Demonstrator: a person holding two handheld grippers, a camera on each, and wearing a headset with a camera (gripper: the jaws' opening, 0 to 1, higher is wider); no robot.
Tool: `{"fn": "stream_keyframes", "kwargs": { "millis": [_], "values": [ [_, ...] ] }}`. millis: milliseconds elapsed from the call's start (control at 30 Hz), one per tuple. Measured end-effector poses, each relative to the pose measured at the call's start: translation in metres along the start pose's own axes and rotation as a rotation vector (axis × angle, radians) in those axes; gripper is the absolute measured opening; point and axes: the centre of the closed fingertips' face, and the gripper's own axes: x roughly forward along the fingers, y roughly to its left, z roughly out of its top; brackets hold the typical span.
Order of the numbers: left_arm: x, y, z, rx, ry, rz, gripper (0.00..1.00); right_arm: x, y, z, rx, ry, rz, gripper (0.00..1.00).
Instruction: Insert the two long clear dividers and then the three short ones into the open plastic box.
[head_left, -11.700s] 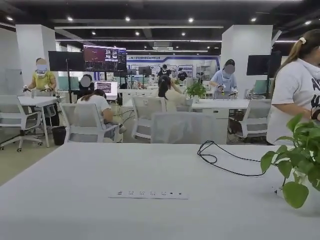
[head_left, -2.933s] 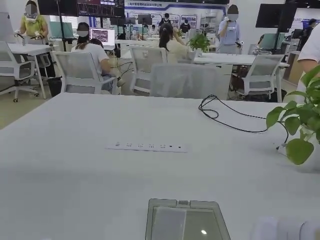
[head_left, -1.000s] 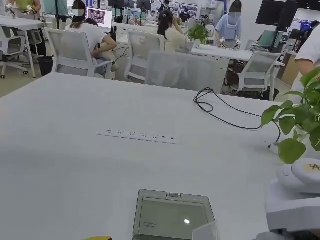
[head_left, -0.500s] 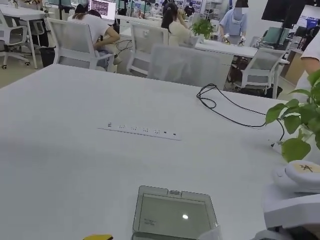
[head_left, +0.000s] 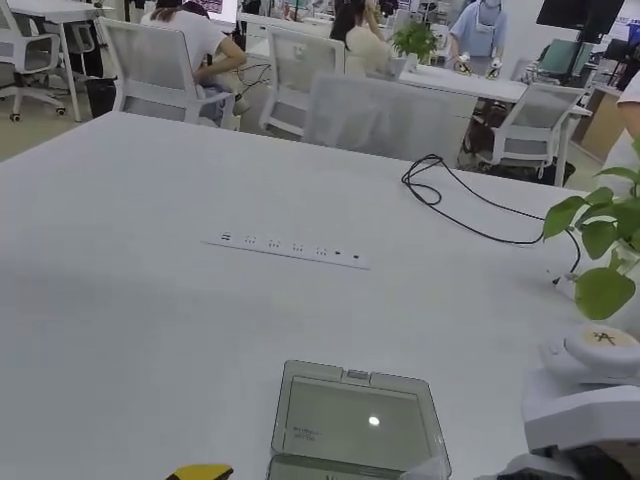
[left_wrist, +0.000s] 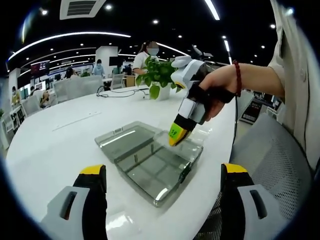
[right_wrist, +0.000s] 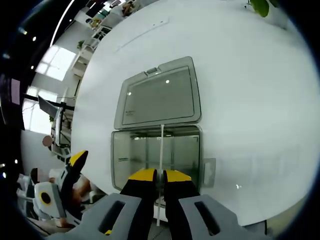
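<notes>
The clear plastic box (right_wrist: 122, 150) lies open on the white table, its lid (right_wrist: 160, 97) folded flat behind it. My right gripper (right_wrist: 160, 176) is shut on a thin clear divider (right_wrist: 161, 145), seen edge-on, upright over the middle of the box. In the left gripper view the box (left_wrist: 150, 167) lies ahead, with the right gripper (left_wrist: 176, 137) held over it by a hand. My left gripper (left_wrist: 162, 172) stands open and holds nothing, in front of the box. The head view shows the lid (head_left: 360, 420) and one yellow fingertip (head_left: 200, 472).
A small clear piece (right_wrist: 209, 172) lies against the box's right wall. A socket strip (head_left: 290, 250) is set in the table, with a black cable (head_left: 470, 210) and a potted plant (head_left: 600, 250) beyond. Chairs and several people fill the room behind.
The head camera has tipped down, so the table and the box lid sit higher and fuller in view. The gripper body at the lower right has hardly moved.
</notes>
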Motion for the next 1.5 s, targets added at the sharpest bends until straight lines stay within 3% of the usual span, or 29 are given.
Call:
{"fn": "stream_keyframes", "kwargs": {
  "millis": [600, 1500],
  "values": [
    [0.000, 0.003, -0.004, -0.011, 0.017, 0.012, 0.94, 0.010, -0.003, -0.004, 0.029, 0.035, 0.012, 0.07],
    [-0.001, 0.007, -0.005, -0.013, 0.023, 0.023, 0.92, 0.012, -0.006, -0.003, -0.008, 0.053, -0.015, 0.07]
  ]
}}
